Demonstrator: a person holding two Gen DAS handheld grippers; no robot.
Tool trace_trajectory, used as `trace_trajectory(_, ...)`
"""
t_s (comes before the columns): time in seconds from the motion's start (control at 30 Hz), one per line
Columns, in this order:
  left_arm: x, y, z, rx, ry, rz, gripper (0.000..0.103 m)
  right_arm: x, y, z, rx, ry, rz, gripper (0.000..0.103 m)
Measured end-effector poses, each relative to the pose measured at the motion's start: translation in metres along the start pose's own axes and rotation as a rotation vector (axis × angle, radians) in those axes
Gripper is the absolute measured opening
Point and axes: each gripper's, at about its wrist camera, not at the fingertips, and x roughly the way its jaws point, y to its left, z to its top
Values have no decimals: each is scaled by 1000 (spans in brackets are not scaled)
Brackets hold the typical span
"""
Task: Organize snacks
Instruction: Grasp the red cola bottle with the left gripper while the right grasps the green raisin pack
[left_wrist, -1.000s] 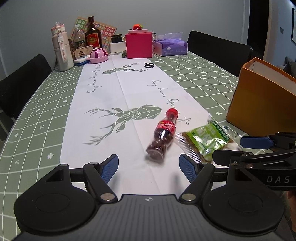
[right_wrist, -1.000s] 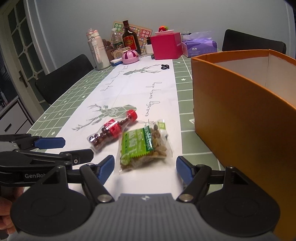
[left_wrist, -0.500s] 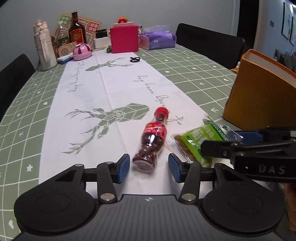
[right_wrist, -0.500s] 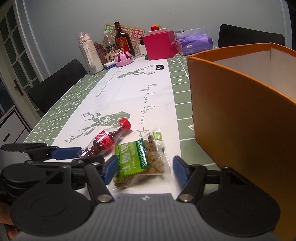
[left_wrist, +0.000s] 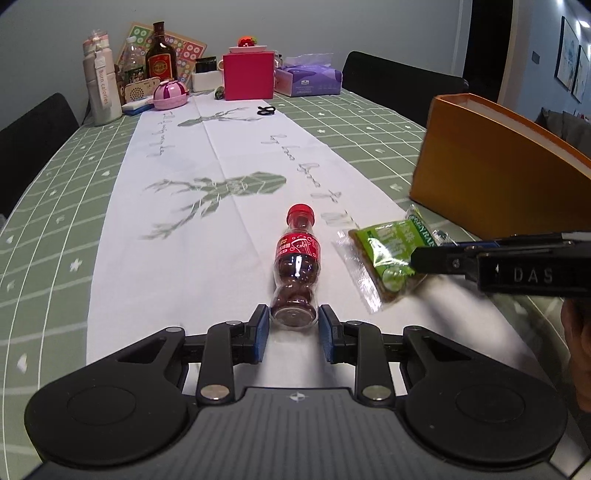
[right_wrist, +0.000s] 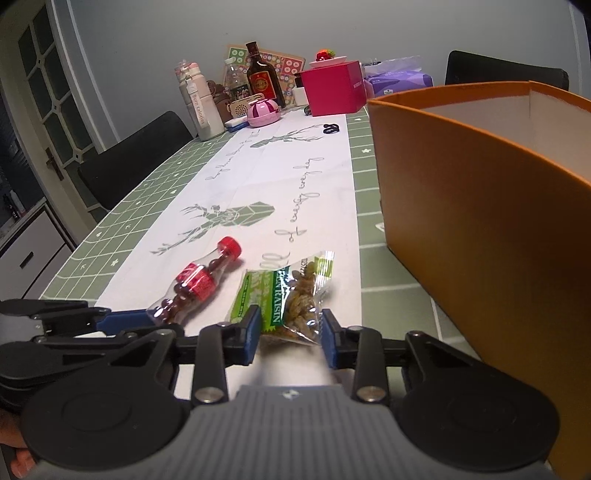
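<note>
A small cola-shaped bottle (left_wrist: 297, 264) of brown candies with a red cap lies on the white table runner (left_wrist: 207, 206). My left gripper (left_wrist: 293, 326) is shut on the bottle's base, on the table. It also shows in the right wrist view (right_wrist: 195, 286). A green raisin packet (right_wrist: 291, 295) lies right of the bottle. My right gripper (right_wrist: 290, 328) is shut on the packet's near end. The packet also shows in the left wrist view (left_wrist: 388, 254). An open orange box (right_wrist: 480, 206) stands on the right.
At the far end stand a pink box (left_wrist: 248, 75), a purple tissue box (left_wrist: 308, 79), a dark bottle (left_wrist: 160, 61), a white flask (left_wrist: 101, 92) and a pink round case (left_wrist: 170, 95). A black clip (left_wrist: 266, 110) lies on the runner. Black chairs surround the green checked tablecloth (left_wrist: 48, 206).
Both grippers moved forward and closed: the left onto the bottle's base, the right onto the raisin packet's near end. The bottle turned to point more straight away from me.
</note>
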Motion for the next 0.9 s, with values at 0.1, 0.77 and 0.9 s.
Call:
trace_trajectory(0.1,-18,-2,-16,-17,4,5,32,-17,-1,-14,2,4,11,32)
trace_trajectory(0.77,-93,-13,-77,-229,-70,83,94,-99,-31,-74,48,-13,-8,86)
trace_trajectory(0.9,-77,-15,-66,-267,-85,90,94,-86,-10,-71,21,-27,-24,85)
